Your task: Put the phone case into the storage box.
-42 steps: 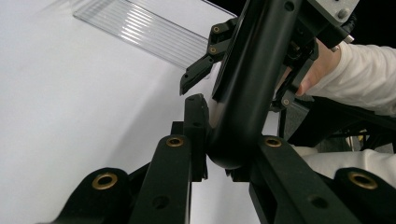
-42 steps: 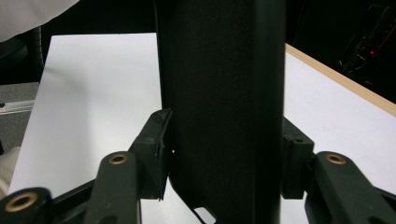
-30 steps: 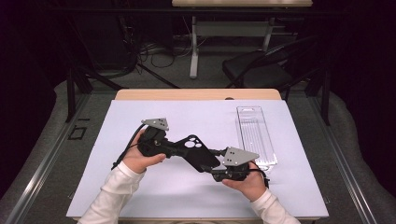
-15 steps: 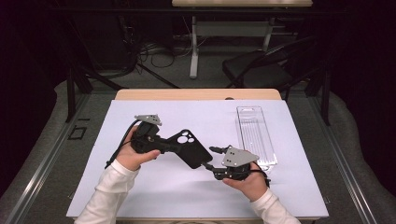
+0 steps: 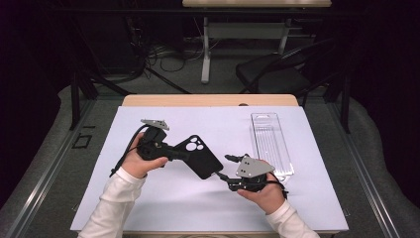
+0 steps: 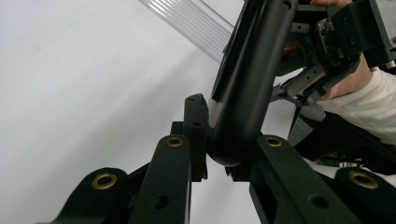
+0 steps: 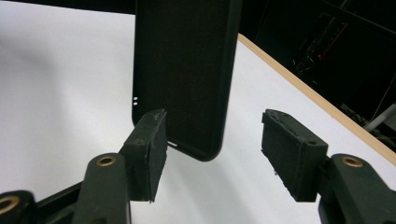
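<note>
We clamp phone case (image 5: pixel 199 156) in left gripper (image 5: pixel 174 153), held off table (image 5: pixel 208 124) so wide-open right gripper (image 5: pixel 224 167) reaches free end.

We see a wooden table (image 5: pixel 208 100) under a white sheet (image 5: pixel 218 208) that leaves only the far wood edge bare. Beyond it the room is dark, with a grey carpeted floor (image 5: pixel 223 82). A second desk (image 5: pixel 257 4) stands at the back on a pale pedestal leg (image 5: pixel 205 54), with cables (image 5: pixel 163 52) tangled on the floor beneath it. A black chair (image 5: pixel 277 74) sits to the right of that leg. Black stand legs (image 5: pixel 79 94) rise at the left, and metal rails (image 5: pixel 39 173) run along both sides of the table.
</note>
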`<state>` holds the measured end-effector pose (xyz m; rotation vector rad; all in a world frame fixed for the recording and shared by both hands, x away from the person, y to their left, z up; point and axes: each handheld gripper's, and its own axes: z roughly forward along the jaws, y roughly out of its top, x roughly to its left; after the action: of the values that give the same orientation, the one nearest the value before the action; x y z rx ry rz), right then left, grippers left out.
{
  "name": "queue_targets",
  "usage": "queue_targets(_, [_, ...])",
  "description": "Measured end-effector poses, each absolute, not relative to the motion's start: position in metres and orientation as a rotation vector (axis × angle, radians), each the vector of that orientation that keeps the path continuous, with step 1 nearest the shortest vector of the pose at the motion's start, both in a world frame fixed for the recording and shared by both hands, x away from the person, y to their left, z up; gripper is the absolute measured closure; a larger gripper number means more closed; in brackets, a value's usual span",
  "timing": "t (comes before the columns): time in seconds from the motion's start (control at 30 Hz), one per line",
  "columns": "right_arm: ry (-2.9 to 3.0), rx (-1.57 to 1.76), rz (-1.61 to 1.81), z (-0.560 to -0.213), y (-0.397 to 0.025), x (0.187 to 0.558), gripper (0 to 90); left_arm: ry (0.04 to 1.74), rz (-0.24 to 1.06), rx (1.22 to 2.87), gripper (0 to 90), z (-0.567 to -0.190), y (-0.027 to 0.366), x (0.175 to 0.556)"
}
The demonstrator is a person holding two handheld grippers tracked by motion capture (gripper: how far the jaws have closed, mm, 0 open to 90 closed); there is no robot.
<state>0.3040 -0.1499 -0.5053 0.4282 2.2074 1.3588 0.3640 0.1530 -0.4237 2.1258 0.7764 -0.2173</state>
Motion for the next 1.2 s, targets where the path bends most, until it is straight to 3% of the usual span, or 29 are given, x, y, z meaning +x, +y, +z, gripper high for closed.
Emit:
queue_targets(0.73, [2.254, 0.501, 1.372, -0.497, -0.149, 0.306, 39.7, 0.85, -0.265, 2.207, 81.3, -0.422, 0.143, 0.383])
queue_targets(0.93, [2.261, 0.49, 1.358, -0.496, -0.15, 0.305, 43.5, 0.85, -0.265, 2.246, 81.3, -0.414, 0.139, 0.388])
queue_targets(1.2, [2.236, 0.581, 1.331, -0.494, -0.152, 0.306, 37.4, 0.845, -0.264, 2.288, 81.3, -0.408, 0.133, 0.391])
